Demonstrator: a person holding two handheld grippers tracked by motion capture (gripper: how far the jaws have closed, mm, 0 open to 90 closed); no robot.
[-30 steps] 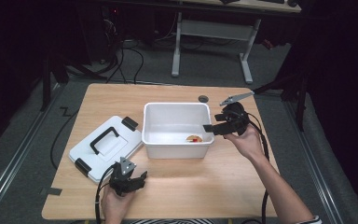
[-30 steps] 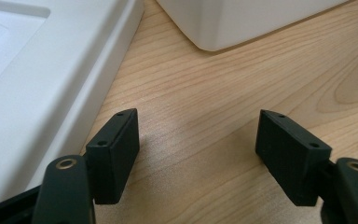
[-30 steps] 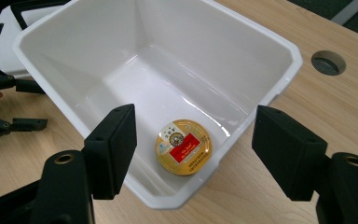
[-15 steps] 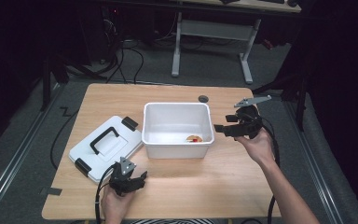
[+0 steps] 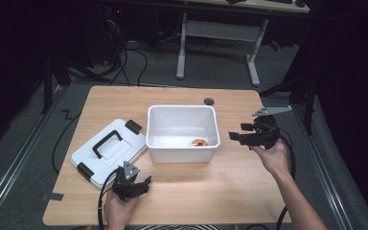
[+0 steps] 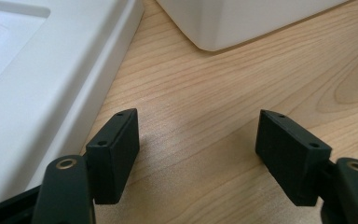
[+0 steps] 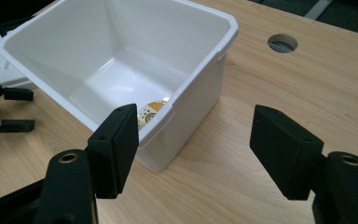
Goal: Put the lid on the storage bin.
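White, glossy plastic forms an open rectangular bin (image 5: 182, 133) that is sitting near the middle of a pale wood-grain counter (image 5: 230, 191). Its walls are smooth and slightly tapered, its corners are rounded, and a thin lip is running round the rim. Inside, a small flat item (image 5: 200, 142) in yellow, orange and red is lying on the floor against the near right corner; in the right gripper view it is showing as a patterned scrap (image 7: 148, 113) just behind the wall. Its exact nature is too small to tell.

Just beside the bin on its left, a white lid (image 5: 106, 151) is lying flat on the counter, carrying a black handle and black clips at two ends.

The right claw (image 5: 237, 136) is hovering just to the right of the bin, pointing toward its side wall, with its black blocky jaws standing wide apart and nothing between them. The left claw (image 5: 134, 184) is resting low over the counter's near edge, in front of the lid and bin, its jaws also spread apart and empty over bare wood.

A round grey cable hole (image 5: 209, 101) is sitting in the counter behind the bin.
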